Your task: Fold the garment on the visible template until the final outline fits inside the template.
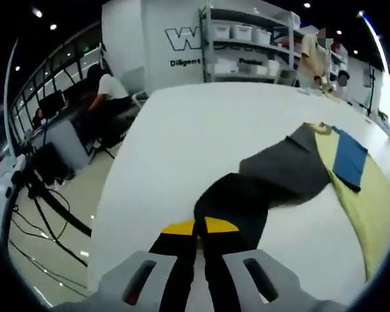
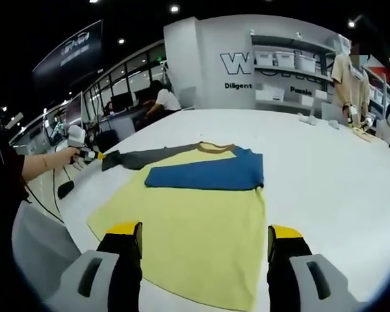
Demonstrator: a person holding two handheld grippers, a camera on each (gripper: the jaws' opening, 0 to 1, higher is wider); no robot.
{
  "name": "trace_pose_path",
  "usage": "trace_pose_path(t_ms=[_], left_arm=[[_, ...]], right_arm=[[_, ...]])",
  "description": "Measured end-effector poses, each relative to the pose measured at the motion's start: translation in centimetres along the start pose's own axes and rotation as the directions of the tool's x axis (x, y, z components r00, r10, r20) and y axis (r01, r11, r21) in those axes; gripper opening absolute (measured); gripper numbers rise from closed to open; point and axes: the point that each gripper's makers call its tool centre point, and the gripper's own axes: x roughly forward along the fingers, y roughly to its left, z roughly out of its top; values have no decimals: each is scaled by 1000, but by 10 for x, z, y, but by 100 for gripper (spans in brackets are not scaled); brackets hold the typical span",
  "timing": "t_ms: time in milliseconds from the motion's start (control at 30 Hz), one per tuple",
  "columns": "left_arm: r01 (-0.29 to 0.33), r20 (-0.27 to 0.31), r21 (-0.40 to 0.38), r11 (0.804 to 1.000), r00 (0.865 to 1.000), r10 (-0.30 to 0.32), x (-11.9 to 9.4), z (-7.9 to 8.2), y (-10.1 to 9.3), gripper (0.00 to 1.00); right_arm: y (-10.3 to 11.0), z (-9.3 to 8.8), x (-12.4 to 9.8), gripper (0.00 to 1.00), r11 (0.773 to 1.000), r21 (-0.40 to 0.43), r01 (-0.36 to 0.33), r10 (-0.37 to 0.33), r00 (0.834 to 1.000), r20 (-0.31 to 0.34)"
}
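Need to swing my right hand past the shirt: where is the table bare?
Bare white table lies right of the yellow shirt, up to the far edge, and beyond its collar. It is crowded on the left: the grey sleeve stretches to the left hand-held gripper at the table edge.

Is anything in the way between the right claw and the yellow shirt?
No, nothing that I can see. The right claw is open just above the hem of the shirt, which lies flat on the white table. The left claw grips the gray sleeve, far off.
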Motion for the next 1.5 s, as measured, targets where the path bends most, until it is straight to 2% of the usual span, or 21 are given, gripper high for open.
trace_pose_path(t_ms=[67,300,400,567,900,1267,1500], left_arm=[[-26,19,39,999,1000,25,-6,10,8,1],[-73,86,73,995,994,67,-24,36,18,1],[-105,145,87,991,985,92,-32,53,20,1],[-112,165,151,982,983,87,-34,66,10,2],[-106,184,169,980,980,75,-31,84,-3,3],[-72,243,189,979,970,25,-27,117,-31,3],[-33,272,207,978,962,-25,-25,135,-58,3]], right_arm=[[1,0,1,76,1000,-4,-4,4,1000,-2],[6,0,1,76,1000,-13,-15,15,1000,-11],[6,4,2,75,1000,-7,-18,18,1000,2],[7,3,2,75,1000,-4,-24,24,1000,4],[6,-1,0,77,1000,0,-25,25,1000,2],[4,-5,-2,78,1000,3,-22,22,1000,-6],[0,-7,-4,78,1000,4,-13,13,1000,-9]])
